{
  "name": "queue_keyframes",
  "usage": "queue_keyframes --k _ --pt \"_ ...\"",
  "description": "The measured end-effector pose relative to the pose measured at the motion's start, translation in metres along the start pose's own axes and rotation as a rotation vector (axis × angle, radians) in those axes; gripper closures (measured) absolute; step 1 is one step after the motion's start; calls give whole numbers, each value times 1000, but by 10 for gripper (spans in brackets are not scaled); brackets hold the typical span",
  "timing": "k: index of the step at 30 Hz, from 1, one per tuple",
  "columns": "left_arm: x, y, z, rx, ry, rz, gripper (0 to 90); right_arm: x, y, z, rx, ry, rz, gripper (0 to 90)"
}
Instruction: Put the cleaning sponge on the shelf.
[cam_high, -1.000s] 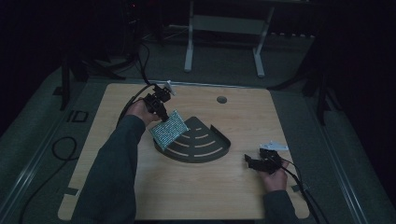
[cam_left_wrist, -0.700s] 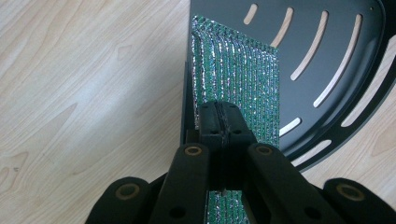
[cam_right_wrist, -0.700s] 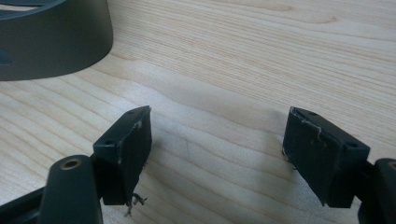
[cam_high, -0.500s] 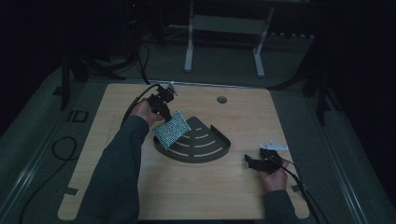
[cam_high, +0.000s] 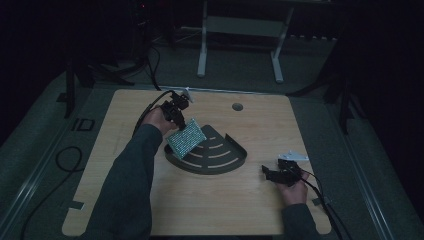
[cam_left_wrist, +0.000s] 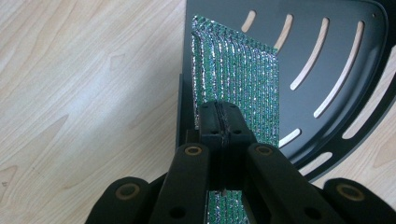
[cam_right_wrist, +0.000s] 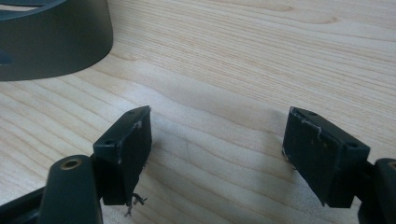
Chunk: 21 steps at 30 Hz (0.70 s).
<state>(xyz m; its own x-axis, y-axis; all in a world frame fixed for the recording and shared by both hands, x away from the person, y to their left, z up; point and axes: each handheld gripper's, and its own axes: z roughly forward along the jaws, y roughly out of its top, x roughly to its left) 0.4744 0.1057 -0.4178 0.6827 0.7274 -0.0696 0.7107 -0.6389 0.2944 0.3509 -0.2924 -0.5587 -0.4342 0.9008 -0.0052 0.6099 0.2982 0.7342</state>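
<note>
Pinching a green glittery pad (cam_left_wrist: 236, 79) by one short end, the left gripper (cam_high: 176, 111) is holding it tilted over the left straight wall of the dark slotted corner tray (cam_high: 220, 161) (jaws pressed together on the pad, nothing else between them). Risk, as I judge it: the pad is hanging far past the grip, so it could be sagging or swinging and catching the tray wall (cam_left_wrist: 183, 116) on the way in, or slipping from such a thin end hold. Room is looking good: bare bench (cam_high: 125, 150) left of the tray, open tray floor to the right. Farther right, the right gripper (cam_high: 276, 173) is sitting low near the bench's right edge, jaws spread and empty, near the tray's curved rim (cam_right_wrist: 56, 51) but apart from it.
</note>
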Motion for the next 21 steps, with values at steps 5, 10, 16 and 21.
queue_keyframes --k 5,10,16,21 --pt "-2 2 3 0 1 4 899 0 0 0 0 0 0 232" --pt "-4 4 6 4 -2 8 899 0 0 0 0 0 0 232" --pt "-5 7 10 8 -1 14 899 0 0 0 0 0 0 233" --pt "-7 8 15 19 9 25 899 0 0 0 0 0 0 233"
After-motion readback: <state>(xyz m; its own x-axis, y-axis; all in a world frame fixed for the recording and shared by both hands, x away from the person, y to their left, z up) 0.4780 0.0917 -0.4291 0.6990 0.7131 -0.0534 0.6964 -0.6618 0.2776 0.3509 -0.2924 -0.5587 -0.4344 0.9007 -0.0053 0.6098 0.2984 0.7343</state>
